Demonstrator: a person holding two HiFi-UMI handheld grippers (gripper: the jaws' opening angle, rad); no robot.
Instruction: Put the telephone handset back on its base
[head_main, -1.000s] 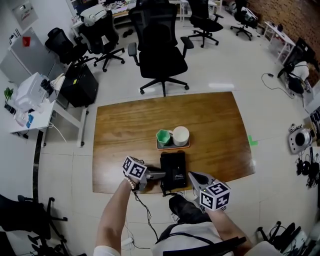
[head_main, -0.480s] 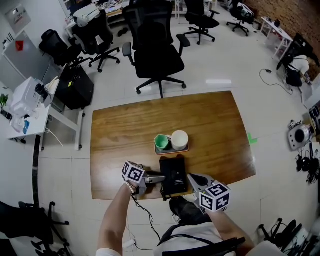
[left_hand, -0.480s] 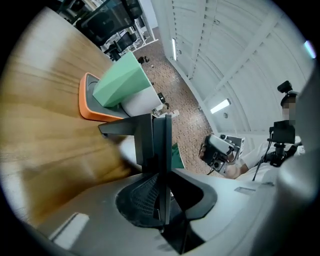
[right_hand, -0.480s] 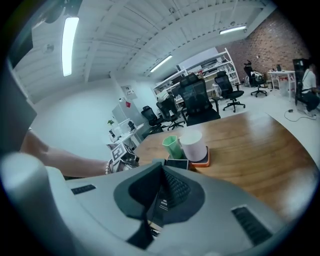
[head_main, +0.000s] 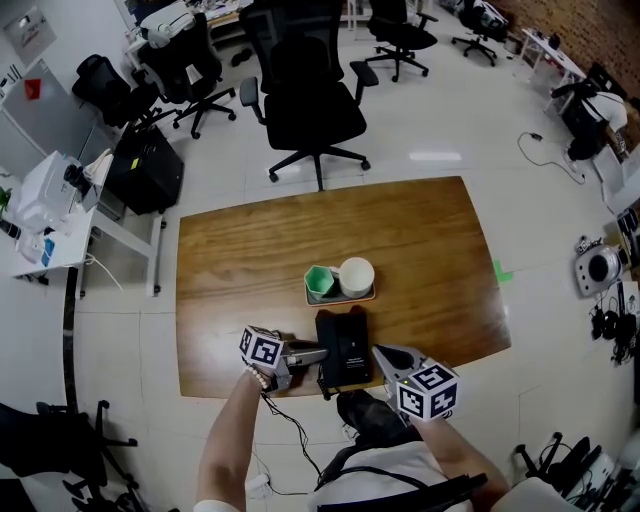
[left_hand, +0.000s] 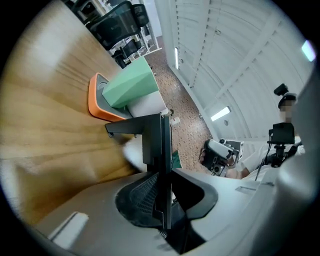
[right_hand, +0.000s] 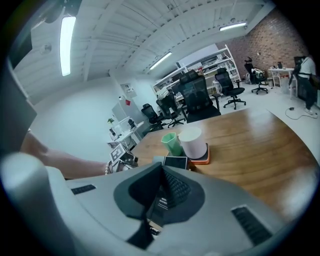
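- The left gripper has its jaws nearly together and easing apart. A black, flat-sided slab of hard plastic, the telephone handset, stands in the narrow slit. The mesh-textured pads lie close against it, and no gap shows.
- The right gripper has its two black fingers pressed flat together with nothing between them. One carries a fine mesh grain, and the shell around them is smooth grey.
- In the head view the handset lies along the left side of its base, a black rectangular box at the near edge of the table. Whether it sits fully in the cradle cannot be told.
- The left gripper reaches in from the left. The right gripper's tip is just beside the base's near right corner.
- Just beyond the base sits a shallow orange tray with rounded corners. It holds a faceted mint-green cup and a smooth, round white cup, side by side.
- The table is glossy brown wood with a streaked grain and rounded corners.
- A black office chair stands past the far edge on pale floor tiles.
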